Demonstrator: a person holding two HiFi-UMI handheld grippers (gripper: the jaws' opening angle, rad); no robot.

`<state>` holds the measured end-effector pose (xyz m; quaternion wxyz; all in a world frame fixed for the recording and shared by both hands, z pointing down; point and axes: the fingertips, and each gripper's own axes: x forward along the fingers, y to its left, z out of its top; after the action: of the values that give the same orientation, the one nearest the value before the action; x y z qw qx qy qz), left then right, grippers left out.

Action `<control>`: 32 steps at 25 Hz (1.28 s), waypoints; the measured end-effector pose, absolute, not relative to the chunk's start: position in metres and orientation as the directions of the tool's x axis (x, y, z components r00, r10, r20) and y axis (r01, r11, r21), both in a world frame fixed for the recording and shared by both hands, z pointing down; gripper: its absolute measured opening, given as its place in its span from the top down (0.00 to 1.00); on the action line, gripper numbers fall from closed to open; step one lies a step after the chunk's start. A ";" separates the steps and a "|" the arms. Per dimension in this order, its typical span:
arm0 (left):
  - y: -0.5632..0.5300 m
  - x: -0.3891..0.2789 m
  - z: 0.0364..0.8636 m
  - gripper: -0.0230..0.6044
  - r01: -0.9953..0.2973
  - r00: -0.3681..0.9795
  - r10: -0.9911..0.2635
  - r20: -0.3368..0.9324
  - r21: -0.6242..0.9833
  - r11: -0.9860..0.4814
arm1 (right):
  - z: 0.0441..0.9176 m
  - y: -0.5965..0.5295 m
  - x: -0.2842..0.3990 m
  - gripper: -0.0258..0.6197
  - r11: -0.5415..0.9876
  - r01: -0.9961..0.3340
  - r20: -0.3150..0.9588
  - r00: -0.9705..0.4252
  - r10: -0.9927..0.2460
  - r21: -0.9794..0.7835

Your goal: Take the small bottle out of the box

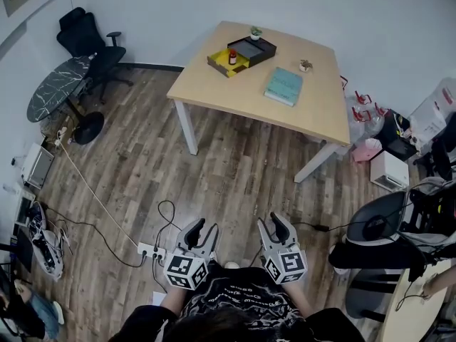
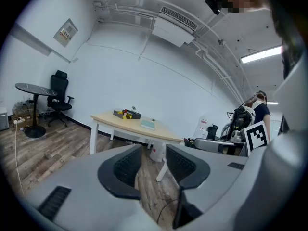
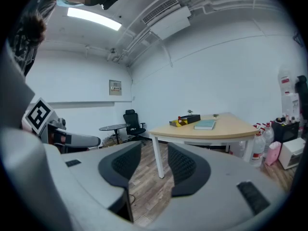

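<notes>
Bottle [image 1: 232, 57] in box [image 1: 265, 48], likely light, rigid, slippery, best gripped mid-body; left hand-held gripper [image 1: 204, 228] and right hand-held gripper [image 1: 273, 223] open, empty, far from box.

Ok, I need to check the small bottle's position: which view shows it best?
The head view: it looks down on the small bottle standing upright in the box. The left gripper view and right gripper view show it side-on, only a tiny distant red speck.
</notes>
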<state>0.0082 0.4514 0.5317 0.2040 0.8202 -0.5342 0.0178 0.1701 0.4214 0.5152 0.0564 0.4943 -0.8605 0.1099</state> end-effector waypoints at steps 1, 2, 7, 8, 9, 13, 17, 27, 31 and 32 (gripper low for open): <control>0.450 0.009 0.532 0.64 -0.879 0.440 -0.862 0.250 0.317 -0.357 | 0.514 0.421 0.169 0.64 0.490 -0.862 0.204 -0.507 -0.838 -0.130; 0.449 0.009 0.531 0.58 -0.876 0.447 -0.858 0.252 0.315 -0.364 | 0.513 0.421 0.168 0.64 0.492 -0.862 0.204 -0.507 -0.838 -0.123; 0.441 0.002 0.521 0.56 -0.880 0.438 -0.869 0.231 0.308 -0.362 | 0.513 0.420 0.159 0.64 0.501 -0.861 0.217 -0.507 -0.834 -0.084; 0.439 0.000 0.520 0.56 -0.883 0.431 -0.874 0.225 0.303 -0.358 | 0.513 0.420 0.157 0.64 0.501 -0.862 0.217 -0.506 -0.835 -0.082; 0.437 -0.003 0.519 0.56 -0.886 0.425 -0.878 0.219 0.297 -0.355 | 0.513 0.420 0.154 0.64 0.500 -0.863 0.217 -0.504 -0.836 -0.080; 0.432 -0.010 0.518 0.56 -0.870 0.458 -0.866 0.201 0.300 -0.391 | 0.515 0.418 0.143 0.64 0.486 -0.871 0.223 -0.489 -0.843 -0.069; 0.426 -0.021 0.521 0.56 -0.848 0.498 -0.845 0.192 0.309 -0.430 | 0.516 0.411 0.133 0.64 0.458 -0.887 0.220 -0.459 -0.861 -0.058; 0.395 -0.054 0.523 0.57 -0.849 0.510 -0.836 0.204 0.276 -0.451 | 0.516 0.386 0.107 0.64 0.413 -0.908 0.199 -0.420 -0.886 -0.077; 0.385 -0.054 0.525 0.57 -0.847 0.514 -0.831 0.210 0.278 -0.453 | 0.521 0.373 0.100 0.64 0.425 -0.901 0.214 -0.434 -0.875 -0.090; 0.381 -0.054 0.527 0.56 -0.849 0.513 -0.831 0.214 0.273 -0.453 | 0.523 0.368 0.098 0.64 0.429 -0.899 0.217 -0.438 -0.872 -0.090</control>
<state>-0.0540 0.3809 0.5266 0.1744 0.8521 -0.4929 0.0247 0.0984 0.3680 0.5229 0.0688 0.5257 -0.8424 0.0966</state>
